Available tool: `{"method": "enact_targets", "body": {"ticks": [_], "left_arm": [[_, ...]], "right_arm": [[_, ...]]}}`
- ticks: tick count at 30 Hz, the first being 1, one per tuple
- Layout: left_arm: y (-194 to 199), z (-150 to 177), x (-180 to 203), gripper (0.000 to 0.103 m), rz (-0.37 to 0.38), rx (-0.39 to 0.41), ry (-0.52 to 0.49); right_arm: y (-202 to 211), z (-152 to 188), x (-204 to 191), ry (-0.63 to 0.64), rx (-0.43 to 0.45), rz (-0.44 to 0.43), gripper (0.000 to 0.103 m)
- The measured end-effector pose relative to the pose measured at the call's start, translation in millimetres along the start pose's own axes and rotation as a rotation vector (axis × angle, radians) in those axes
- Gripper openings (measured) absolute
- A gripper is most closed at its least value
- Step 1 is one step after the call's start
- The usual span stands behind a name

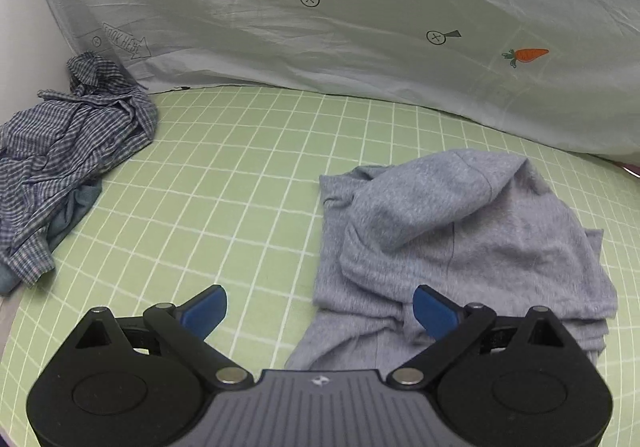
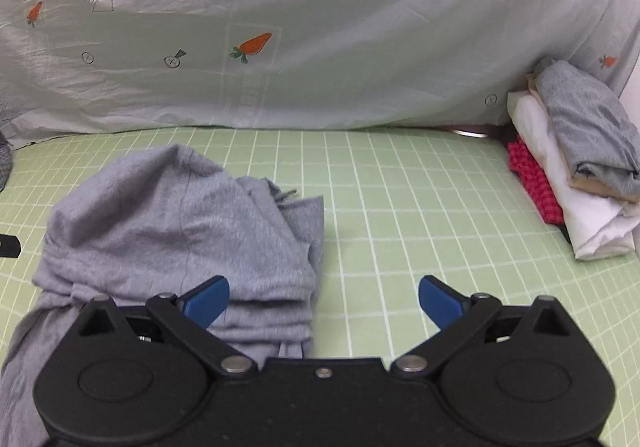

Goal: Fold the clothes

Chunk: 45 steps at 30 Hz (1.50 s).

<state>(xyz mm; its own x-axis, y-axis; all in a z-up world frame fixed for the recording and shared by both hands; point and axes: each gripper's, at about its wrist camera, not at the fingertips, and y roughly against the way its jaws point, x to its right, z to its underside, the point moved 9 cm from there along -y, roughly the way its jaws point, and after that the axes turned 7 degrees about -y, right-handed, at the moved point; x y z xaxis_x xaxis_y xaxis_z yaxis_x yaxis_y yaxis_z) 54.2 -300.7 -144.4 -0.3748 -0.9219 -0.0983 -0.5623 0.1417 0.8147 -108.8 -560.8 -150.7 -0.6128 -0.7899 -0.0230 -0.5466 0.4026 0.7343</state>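
Landmark is the grey garment point(image 1: 460, 231): it lies bunched on the green grid mat point(image 1: 240, 183) covering the bench, partly doubled over with stacked layered edges at its near side, but lumpy on top and not a flat, finished fold. The left hand-held gripper point(image 1: 320, 311) hovers just in front of it, released, blue fingertips point(image 1: 206, 311) spread wide; its right finger overlaps the garment's near edge in view, with nothing pinched. The right hand-held gripper point(image 2: 324, 301) is also released, jaws wide, sitting at the garment's right near corner, its left finger over the layered edge and its right finger over bare mat. With both flanking the near edge, the spread jaws fit either a coming pinch or a fresh release; the frames do not settle which. Well to the left of the grey garment is a crumpled blue checked shirt point(image 1: 68, 155) in a heap, evidently unfolded stock. Well to the right, against the printed sheet backdrop point(image 2: 320, 47), is a stack of folded clothes point(image 2: 576, 171): grey on top, then tan, white and red patterned pieces. That layout reads as an unsorted pile on one side, finished stack on the other, work zone between. No containers are in view; piles sit directly on the mat.
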Motion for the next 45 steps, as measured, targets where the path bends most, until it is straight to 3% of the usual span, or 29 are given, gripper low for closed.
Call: {"method": "enact_targets", "body": {"ticks": [10, 15, 20, 26, 31, 36, 39, 40, 41, 42, 43, 44, 45], "left_arm": [[24, 129, -21, 0.099, -0.022, -0.164, 0.031], [26, 165, -26, 0.099, -0.010, -0.208, 0.039], [21, 189, -32, 0.099, 0.019, -0.258, 0.033], [17, 207, -35, 0.097, 0.103, -0.307, 0.056], [17, 218, -30, 0.097, 0.155, -0.314, -0.009], [20, 222, -26, 0.085, 0.184, -0.294, -0.062], [24, 219, -22, 0.067, 0.200, -0.269, -0.109], [25, 218, -21, 0.063, 0.208, -0.261, -0.122], [26, 217, -19, 0.052, 0.231, -0.261, -0.120], [26, 216, -17, 0.040, 0.254, -0.260, -0.119], [27, 214, -15, 0.032, 0.277, -0.260, -0.117], [28, 213, -13, 0.014, 0.300, -0.259, -0.113], [29, 210, -11, 0.012, 0.321, -0.258, -0.093]], "right_arm": [[29, 116, 16, -0.055, -0.222, -0.081, 0.102], [38, 155, 24, -0.069, -0.288, -0.079, 0.102], [51, 184, 24, -0.120, -0.326, -0.104, 0.102], [52, 210, 21, -0.181, -0.375, -0.070, 0.102], [53, 218, 10, -0.108, -0.358, -0.007, 0.102], [55, 219, 4, -0.110, -0.345, 0.004, 0.102], [62, 214, 2, -0.131, -0.301, -0.008, 0.077], [64, 212, -1, -0.119, -0.295, -0.023, 0.063], [66, 211, -5, -0.107, -0.291, -0.043, 0.051], [68, 209, -9, -0.101, -0.295, -0.074, 0.026], [68, 209, -14, -0.104, -0.306, -0.101, 0.015], [69, 208, -17, -0.109, -0.316, -0.112, 0.014], [70, 207, -20, -0.109, -0.321, -0.119, 0.013]]}}
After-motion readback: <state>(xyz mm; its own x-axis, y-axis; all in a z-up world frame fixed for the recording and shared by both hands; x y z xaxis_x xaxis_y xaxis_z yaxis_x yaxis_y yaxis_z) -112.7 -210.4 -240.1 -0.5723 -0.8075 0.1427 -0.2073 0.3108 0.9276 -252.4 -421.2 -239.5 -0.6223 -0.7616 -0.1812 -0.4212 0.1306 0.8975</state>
